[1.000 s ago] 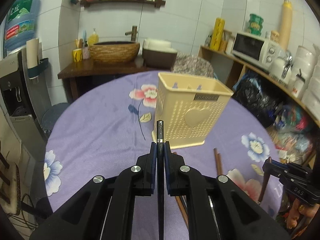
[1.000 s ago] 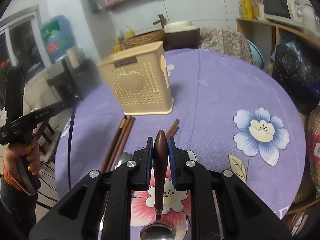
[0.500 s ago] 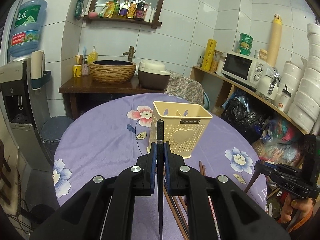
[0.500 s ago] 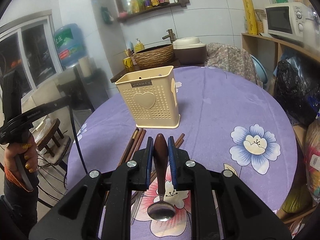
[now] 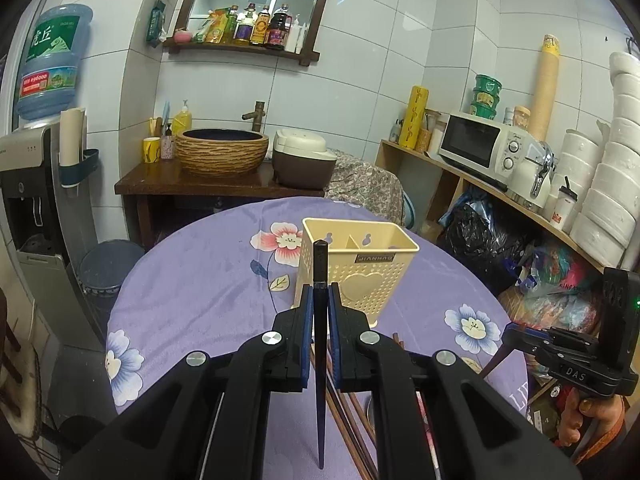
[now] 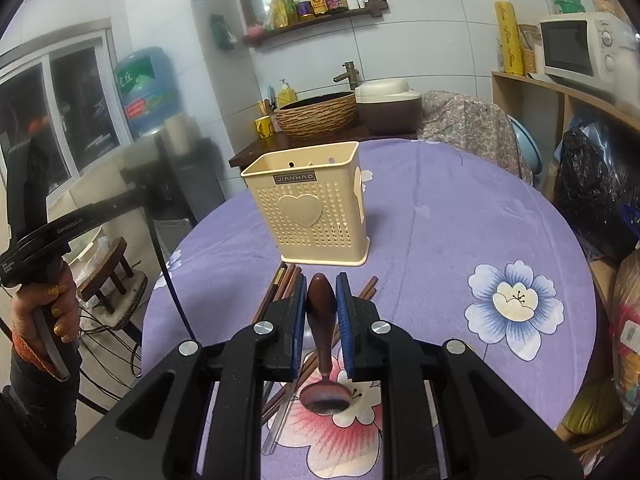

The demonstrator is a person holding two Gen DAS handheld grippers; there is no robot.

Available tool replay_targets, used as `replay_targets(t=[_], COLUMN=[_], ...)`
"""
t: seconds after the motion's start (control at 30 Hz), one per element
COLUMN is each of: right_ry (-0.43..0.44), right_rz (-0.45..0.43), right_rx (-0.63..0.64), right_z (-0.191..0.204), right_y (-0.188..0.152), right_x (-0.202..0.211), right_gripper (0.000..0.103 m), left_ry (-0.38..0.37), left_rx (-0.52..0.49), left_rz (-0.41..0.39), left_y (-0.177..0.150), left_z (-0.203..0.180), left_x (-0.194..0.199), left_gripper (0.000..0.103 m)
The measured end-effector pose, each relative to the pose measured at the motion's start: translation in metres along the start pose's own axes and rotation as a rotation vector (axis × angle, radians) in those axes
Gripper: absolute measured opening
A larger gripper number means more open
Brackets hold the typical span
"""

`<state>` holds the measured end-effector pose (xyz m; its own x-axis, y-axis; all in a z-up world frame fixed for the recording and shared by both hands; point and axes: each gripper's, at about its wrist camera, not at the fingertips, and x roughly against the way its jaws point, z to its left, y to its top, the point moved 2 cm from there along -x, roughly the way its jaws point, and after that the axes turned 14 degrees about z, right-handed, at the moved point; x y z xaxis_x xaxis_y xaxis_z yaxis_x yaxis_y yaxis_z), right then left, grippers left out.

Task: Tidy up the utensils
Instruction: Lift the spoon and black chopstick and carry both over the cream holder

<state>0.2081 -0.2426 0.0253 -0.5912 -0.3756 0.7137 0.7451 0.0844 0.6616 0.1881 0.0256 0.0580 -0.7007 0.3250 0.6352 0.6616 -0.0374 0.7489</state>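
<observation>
A cream perforated utensil holder (image 5: 356, 268) (image 6: 316, 216) stands upright on the round purple flowered table (image 5: 200, 276) (image 6: 440, 220). My left gripper (image 5: 320, 292) is shut on a dark chopstick (image 5: 320, 360), lifted above the table just in front of the holder. My right gripper (image 6: 322, 284) is shut on the brown handle of a spoon (image 6: 322, 320), whose bowl hangs below the jaws over the table. Several brown chopsticks (image 6: 280, 292) (image 5: 348, 420) lie on the cloth before the holder. The left gripper's body also shows at the left of the right wrist view, held in a hand (image 6: 44, 312).
A shelf with a microwave (image 5: 480, 144), stacked white bowls and bags lines the right wall. A wooden counter with a woven basin (image 5: 222, 152) and a rice cooker stands behind the table. A water dispenser (image 5: 36, 184) stands at the left. A stool (image 6: 108, 276) sits beside the table.
Both grippers have risen with their utensils and pulled back from the holder, which now looks smaller and lower. The spoon's bowl hangs clear of the table.
</observation>
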Motion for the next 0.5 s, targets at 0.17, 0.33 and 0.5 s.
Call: replay_targets(t=[0.17, 0.33, 0.5], right_ry=[0.02, 0.025, 0.023], right_rz=[-0.018, -0.06, -0.13], right_rx=[0.042, 0.082, 0.093], right_z=[0.007, 0.019, 0.033], right_y=[0.033, 0.095, 0.161], right_x=[0.009, 0.022, 0.035], right_gripper=[0.016, 0.016, 0.016], left_ry=[0.002, -0.012, -0.006], left_rx=[-0.038, -0.048, -0.026], left_rz=[-0.032, -0.091, -0.155], left_y=[0.028, 0.083, 0.142], left_z=[-0.006, -0.014, -0.023], left_x=[0.012, 0.028, 0.031], left_gripper=[0.009, 0.009, 0.009])
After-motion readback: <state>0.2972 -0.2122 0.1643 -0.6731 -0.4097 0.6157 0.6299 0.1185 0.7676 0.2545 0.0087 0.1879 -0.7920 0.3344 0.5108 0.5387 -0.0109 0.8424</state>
